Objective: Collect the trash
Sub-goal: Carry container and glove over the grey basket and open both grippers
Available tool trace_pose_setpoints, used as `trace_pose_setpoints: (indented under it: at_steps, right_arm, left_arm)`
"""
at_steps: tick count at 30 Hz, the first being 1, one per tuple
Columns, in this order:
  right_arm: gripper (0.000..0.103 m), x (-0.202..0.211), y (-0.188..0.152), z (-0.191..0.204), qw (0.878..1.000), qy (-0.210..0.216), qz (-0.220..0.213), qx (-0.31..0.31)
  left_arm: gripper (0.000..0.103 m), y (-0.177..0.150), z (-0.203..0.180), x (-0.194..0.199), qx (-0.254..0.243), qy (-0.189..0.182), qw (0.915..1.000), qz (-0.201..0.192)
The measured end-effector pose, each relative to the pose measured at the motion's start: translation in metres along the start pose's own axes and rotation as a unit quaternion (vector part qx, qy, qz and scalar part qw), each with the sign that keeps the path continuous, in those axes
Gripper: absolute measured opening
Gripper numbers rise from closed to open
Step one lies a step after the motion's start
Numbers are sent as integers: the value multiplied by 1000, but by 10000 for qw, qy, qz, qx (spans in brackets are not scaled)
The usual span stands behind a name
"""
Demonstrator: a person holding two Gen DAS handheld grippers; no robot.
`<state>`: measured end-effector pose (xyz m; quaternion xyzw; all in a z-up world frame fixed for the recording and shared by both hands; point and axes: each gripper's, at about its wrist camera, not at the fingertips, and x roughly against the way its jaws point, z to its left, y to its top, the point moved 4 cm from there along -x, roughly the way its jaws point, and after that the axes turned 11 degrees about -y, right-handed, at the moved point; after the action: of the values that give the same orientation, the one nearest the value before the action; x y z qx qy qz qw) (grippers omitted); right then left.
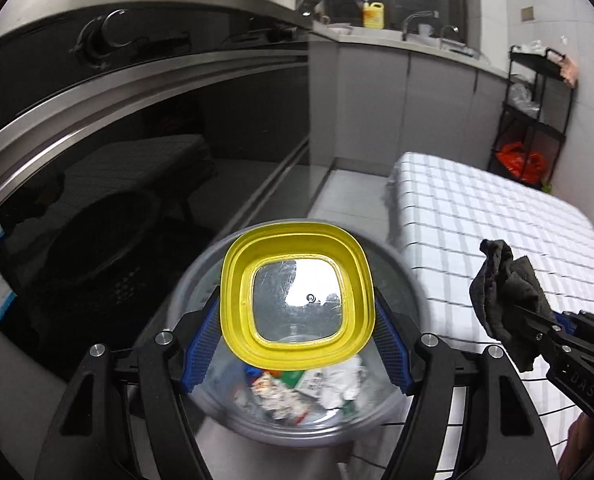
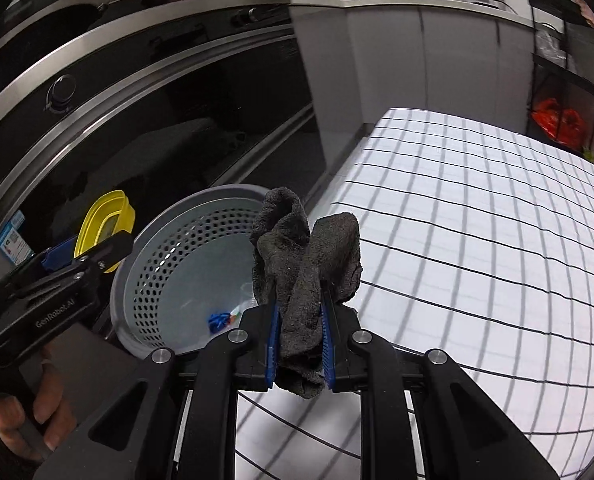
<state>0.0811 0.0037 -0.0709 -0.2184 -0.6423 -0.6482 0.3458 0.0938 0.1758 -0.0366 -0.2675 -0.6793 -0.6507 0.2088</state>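
My left hand-held gripper (image 1: 297, 312) clamps the stiff, slippery yellow lid (image 1: 297, 296) by its edges at lower centre, while my right hand-held gripper (image 2: 299, 332) pinches the limp grey cloth (image 2: 305, 256) mid-fold.

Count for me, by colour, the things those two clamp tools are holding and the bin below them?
Yellow: 1, the lid in the left gripper
Dark grey: 1, the cloth in the right gripper
Light grey: 1, the perforated bin with scraps inside
Total: 3
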Motion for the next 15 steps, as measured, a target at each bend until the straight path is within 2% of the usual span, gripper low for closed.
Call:
trace_pose_setpoints:
  at_steps: [5, 15]
  right_arm:
    - [17, -20, 12, 29, 9996, 172, 77, 208]
    - [17, -53, 25, 53, 9983, 404, 240, 350]
  left_arm:
    - [67, 1, 16, -4, 147, 32, 9999, 52]
    - [67, -3, 33, -25, 425, 27, 9985, 338]
